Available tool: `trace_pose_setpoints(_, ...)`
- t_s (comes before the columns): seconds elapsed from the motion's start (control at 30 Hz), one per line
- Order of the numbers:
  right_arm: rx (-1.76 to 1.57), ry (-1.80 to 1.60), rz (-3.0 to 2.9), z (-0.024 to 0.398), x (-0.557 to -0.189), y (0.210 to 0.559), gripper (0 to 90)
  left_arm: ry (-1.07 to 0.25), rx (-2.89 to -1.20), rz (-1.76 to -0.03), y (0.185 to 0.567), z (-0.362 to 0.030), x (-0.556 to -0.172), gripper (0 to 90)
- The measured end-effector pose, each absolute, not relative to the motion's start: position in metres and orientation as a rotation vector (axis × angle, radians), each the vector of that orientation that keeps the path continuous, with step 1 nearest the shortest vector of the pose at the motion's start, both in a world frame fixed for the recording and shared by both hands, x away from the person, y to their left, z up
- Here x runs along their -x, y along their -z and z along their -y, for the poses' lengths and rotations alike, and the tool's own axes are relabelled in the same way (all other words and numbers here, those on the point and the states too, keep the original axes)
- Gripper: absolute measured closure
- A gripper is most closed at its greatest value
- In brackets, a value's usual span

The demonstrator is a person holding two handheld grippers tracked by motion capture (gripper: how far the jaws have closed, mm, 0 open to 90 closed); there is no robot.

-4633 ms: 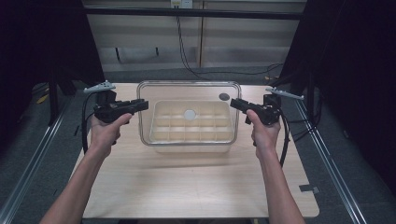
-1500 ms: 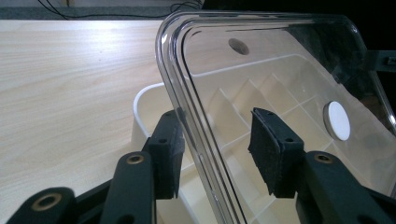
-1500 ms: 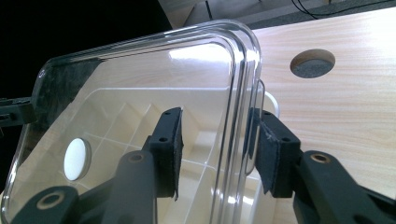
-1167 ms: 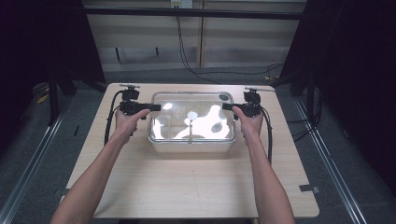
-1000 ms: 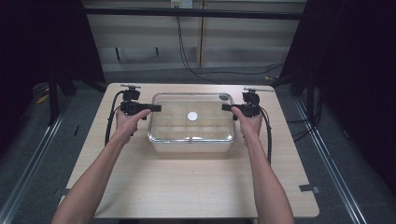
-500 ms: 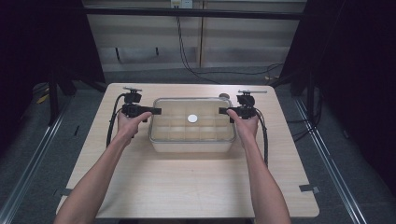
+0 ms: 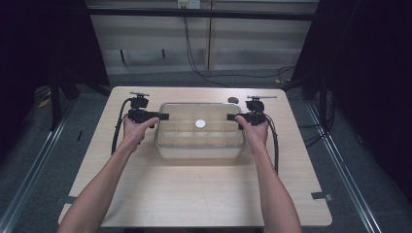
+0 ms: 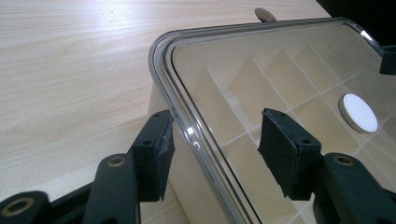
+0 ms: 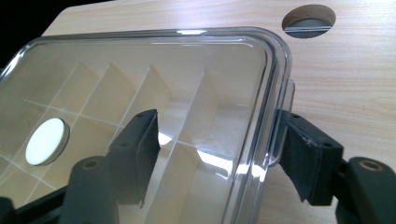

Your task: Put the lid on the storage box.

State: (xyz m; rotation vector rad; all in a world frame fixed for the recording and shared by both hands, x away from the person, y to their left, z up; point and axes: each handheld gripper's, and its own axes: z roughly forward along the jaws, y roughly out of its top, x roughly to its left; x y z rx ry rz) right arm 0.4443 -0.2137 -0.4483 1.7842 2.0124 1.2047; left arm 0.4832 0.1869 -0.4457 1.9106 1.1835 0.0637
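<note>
Two grippers, left gripper (image 7: 163,116) and right gripper (image 7: 232,117), straddle the clear lid (image 7: 200,124) edges mid-frame, jaws apart

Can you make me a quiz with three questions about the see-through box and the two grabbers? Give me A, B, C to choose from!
1. Where is the clear lid?
A. flat on top of the box
B. on the floor
C. leaning against the wall

2. What colour is the round spot in the middle of the lid?
A. red
B. white
C. green

3. How are the left gripper and the right gripper set?
A. shut tight on a spoon
B. lying loose on the table
C. open, with fingers either side of the lid's rim

Answers: 1 A, the lid covers the divided box in the high view. 2 B, it looks white in all views. 3 C, each gripper view shows a gap between the fingers and the rim.
</note>
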Motion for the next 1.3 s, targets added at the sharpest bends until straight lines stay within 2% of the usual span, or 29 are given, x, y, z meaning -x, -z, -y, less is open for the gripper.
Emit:
trace_pose_setpoints(0.3,-1.767,-1.23,-1.998,0.22,-0.436,0.446,30.2,-0.065,-1.877,-1.212,0.446,-0.199,-0.477,38.5)
trace_pose_setpoints(0.57,-1.72,-1.248,-2.009,0.223,-0.423,0.437,30.1,-0.092,-1.89,-1.165,0.434,-0.204,-0.462,37.0)
trace_pose_setpoints(0.9,-1.637,-1.284,-2.042,0.227,-0.396,0.423,32.7,-0.123,-1.871,-1.123,0.427,-0.217,-0.436,41.2)
trace_pose_setpoints(1.17,-1.573,-1.328,-2.049,0.225,-0.371,0.422,34.3,-0.152,-1.871,-1.102,0.425,-0.226,-0.409,41.2)
trace_pose_setpoints(1.2,-1.566,-1.345,-2.037,0.225,-0.367,0.421,34.6,-0.147,-1.884,-1.094,0.424,-0.228,-0.406,42.1)
trace_pose_setpoints(1.23,-1.549,-1.363,-2.038,0.226,-0.359,0.419,35.2,-0.152,-1.891,-1.088,0.424,-0.231,-0.4,47.3)
trace_pose_setpoints(1.3,-1.524,-1.381,-2.04,0.227,-0.351,0.417,37.6,-0.17,-1.903,-1.081,0.422,-0.235,-0.393,46.7)
